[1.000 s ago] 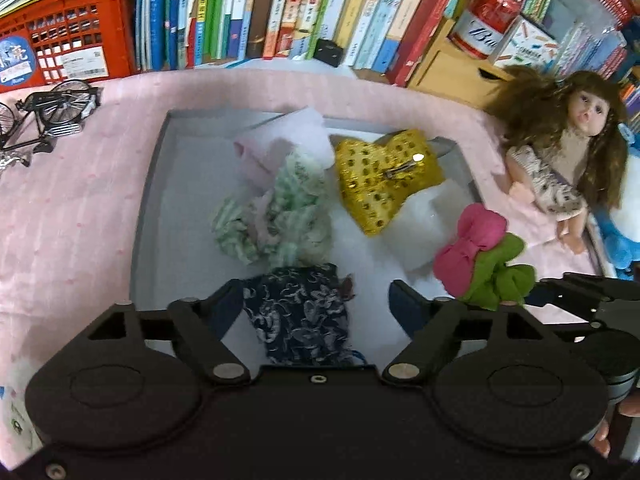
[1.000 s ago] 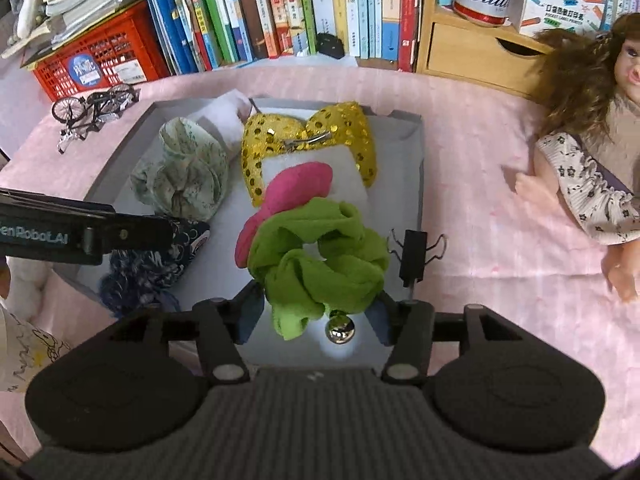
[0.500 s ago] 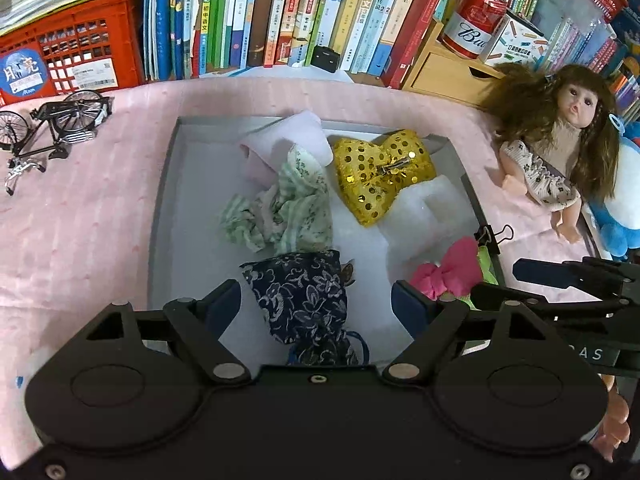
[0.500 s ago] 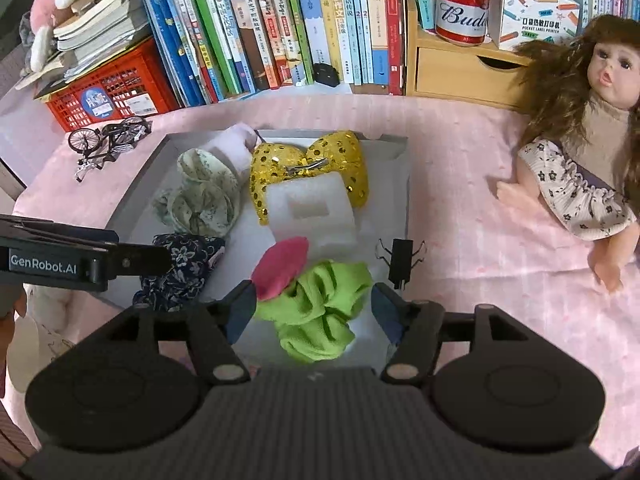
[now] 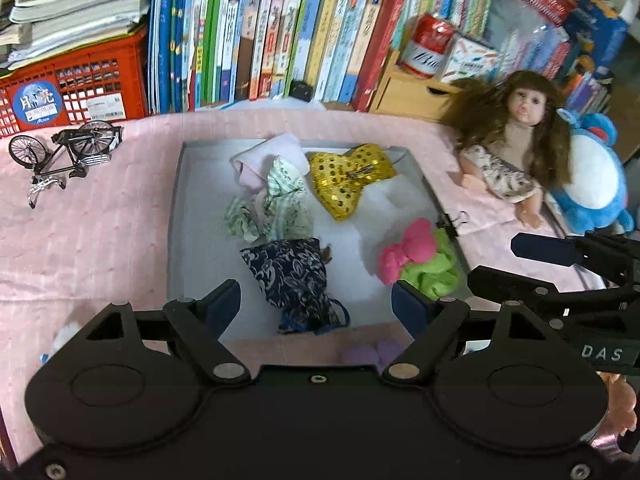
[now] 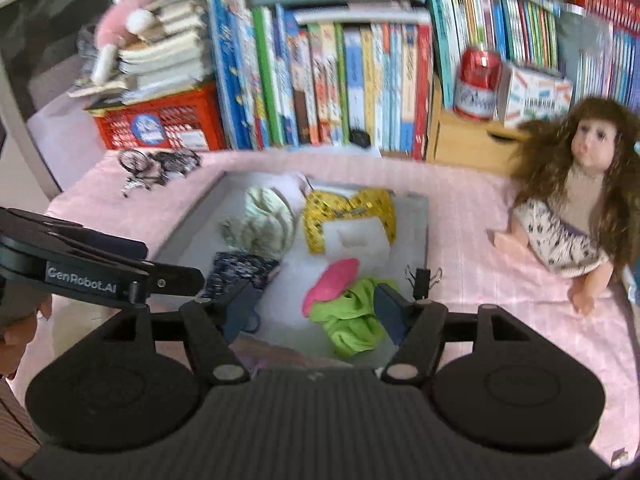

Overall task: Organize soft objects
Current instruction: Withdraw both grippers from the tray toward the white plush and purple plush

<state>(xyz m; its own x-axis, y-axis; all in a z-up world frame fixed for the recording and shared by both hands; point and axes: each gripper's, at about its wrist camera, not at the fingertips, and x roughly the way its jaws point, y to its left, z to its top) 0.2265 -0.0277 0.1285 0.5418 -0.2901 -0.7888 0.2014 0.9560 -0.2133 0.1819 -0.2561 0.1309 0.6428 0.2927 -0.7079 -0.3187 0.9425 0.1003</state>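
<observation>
**A:** Pink cloth over the table, a wall of kids' books at 12 o'clock, red crate (image 5: 76, 92) at 10, a doll (image 5: 516, 156) propped at 2. Busy corner. The grey tray (image 5: 178, 216) in the middle has all the soft bits in it.

**B:** What's where in there?

**A:** From the left wrist view: gold sequin bow (image 5: 348, 178) at the tray's 12–1, pale green scrunchie (image 5: 276, 204) at about 11 with a pink cloth (image 5: 256, 162) behind it, navy floral pouch (image 5: 294, 276) at 6, pink-and-green scrunchie (image 5: 420, 260) at 4, right up against the tray wall. There's also a white foam block (image 6: 354, 238) leaning on the bow.

**B:** Grippers holding anything?

**A:** Nope. Left gripper (image 5: 316, 300) is spread wide with the navy pouch lying between the fingers, nothing pressing on it. Right gripper (image 6: 316, 312) has its jaws opening as we speak; the green scrunchie sits between them on the tray floor, not pinched.

**B:** How would that stuff handle?

**A:** My guess: all feather-light and floppy, so they'll sag and bunch. I'd pinch the scrunchies across the thick gathered fabric, not a loose frill. The sequin bow looks slicker, so go for the middle knot by the clip. The pouch has a cord at its 6 o'clock end, easy to snag.
</observation>
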